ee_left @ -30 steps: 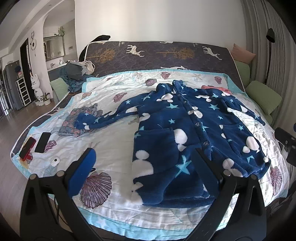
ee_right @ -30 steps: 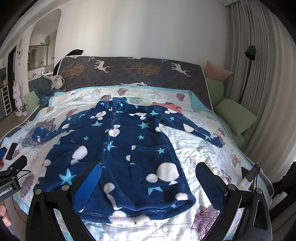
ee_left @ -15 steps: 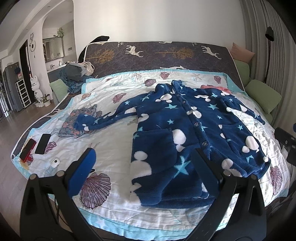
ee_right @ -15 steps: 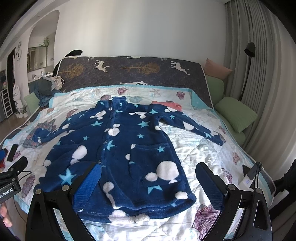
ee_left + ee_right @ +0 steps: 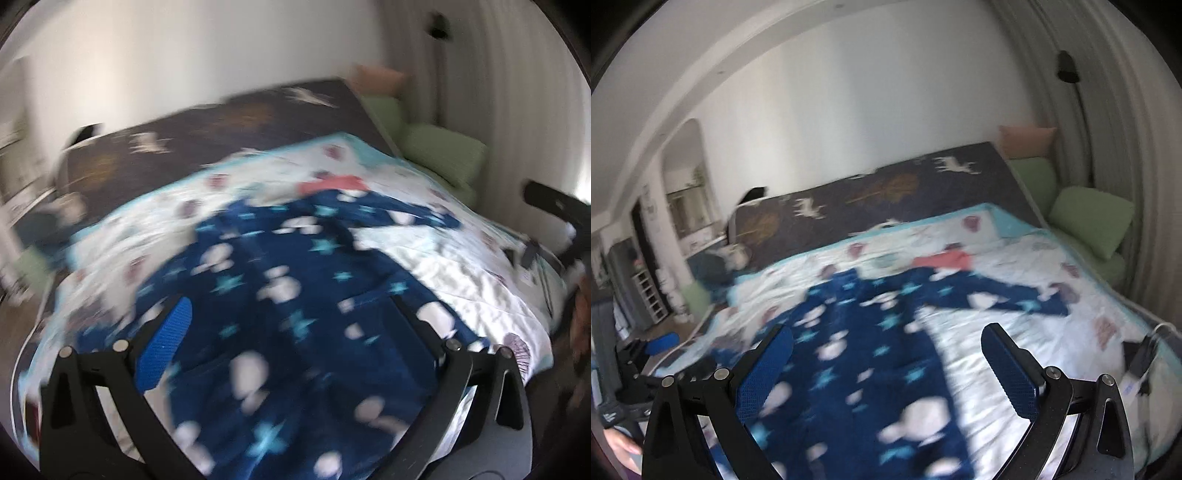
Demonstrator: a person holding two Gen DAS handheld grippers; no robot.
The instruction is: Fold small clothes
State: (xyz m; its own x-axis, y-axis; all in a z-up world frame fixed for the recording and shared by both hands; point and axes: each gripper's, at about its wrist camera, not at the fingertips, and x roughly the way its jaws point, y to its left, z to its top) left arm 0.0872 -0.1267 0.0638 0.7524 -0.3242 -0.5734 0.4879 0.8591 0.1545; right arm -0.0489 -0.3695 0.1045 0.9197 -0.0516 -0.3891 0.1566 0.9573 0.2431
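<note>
A dark blue fleece robe [image 5: 295, 295] with white blobs and light blue stars lies spread flat, sleeves out, on the bed quilt [image 5: 424, 251]. Both views are blurred by motion and tilted. My left gripper [image 5: 290, 306] hangs open above the robe's lower middle, its blue pads [image 5: 166, 347] holding nothing. Above the robe [image 5: 871, 354], near its right side, my right gripper [image 5: 886, 332] is also open and holds nothing. The robe's right sleeve [image 5: 1004, 302] stretches toward the bed's right edge.
A coral garment [image 5: 945, 260] lies beyond the robe's collar. Green pillows [image 5: 1089, 218] sit at the bed's right side, beside a floor lamp [image 5: 1067, 66] and curtains. A hand [image 5: 620, 446] and the other gripper's blue pad [image 5: 663, 338] show at lower left.
Both cameras have swung fast and tilted, blurring the views. The left gripper has moved right and now looks over the robe's middle. The robe lies as before.
</note>
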